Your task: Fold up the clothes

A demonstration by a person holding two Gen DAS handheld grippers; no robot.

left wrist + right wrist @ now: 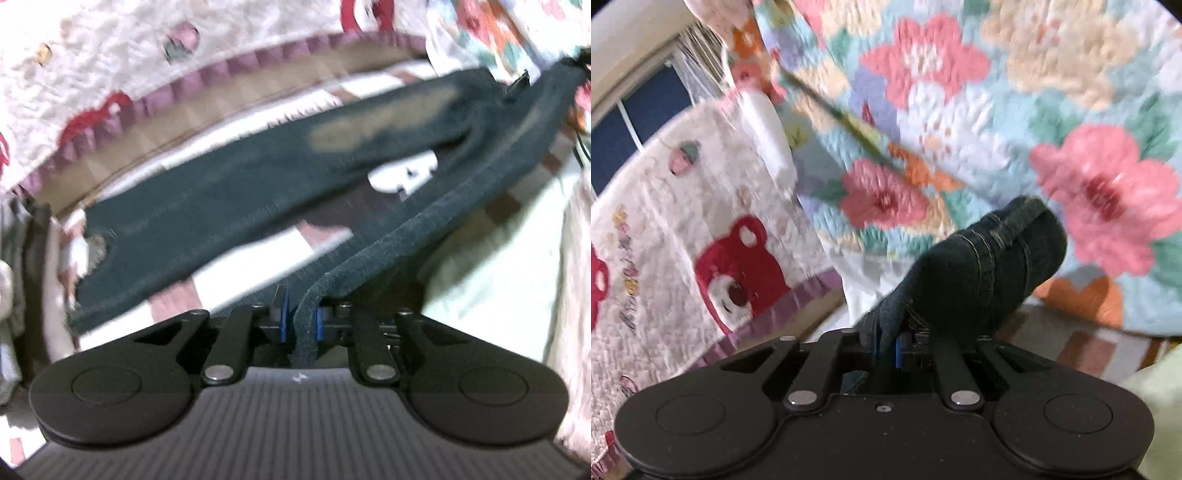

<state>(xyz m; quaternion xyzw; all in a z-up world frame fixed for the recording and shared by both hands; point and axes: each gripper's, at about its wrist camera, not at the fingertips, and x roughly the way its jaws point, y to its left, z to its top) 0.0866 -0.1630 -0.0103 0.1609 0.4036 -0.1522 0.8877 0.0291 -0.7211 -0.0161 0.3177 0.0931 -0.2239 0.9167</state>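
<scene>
Nearest your left wrist camera, your left gripper (300,317) has its jaws clamped on a thick edge of the dark jeans (221,192), which stretch away across a checked bedsheet (480,258); no lettering on them can be read. A white quilt with red bears (110,66) lies beyond, and a floral quilt (960,110) fills the right view. Your right gripper (892,345) has its jaws pinched on a bunched fold of the same jeans.
</scene>
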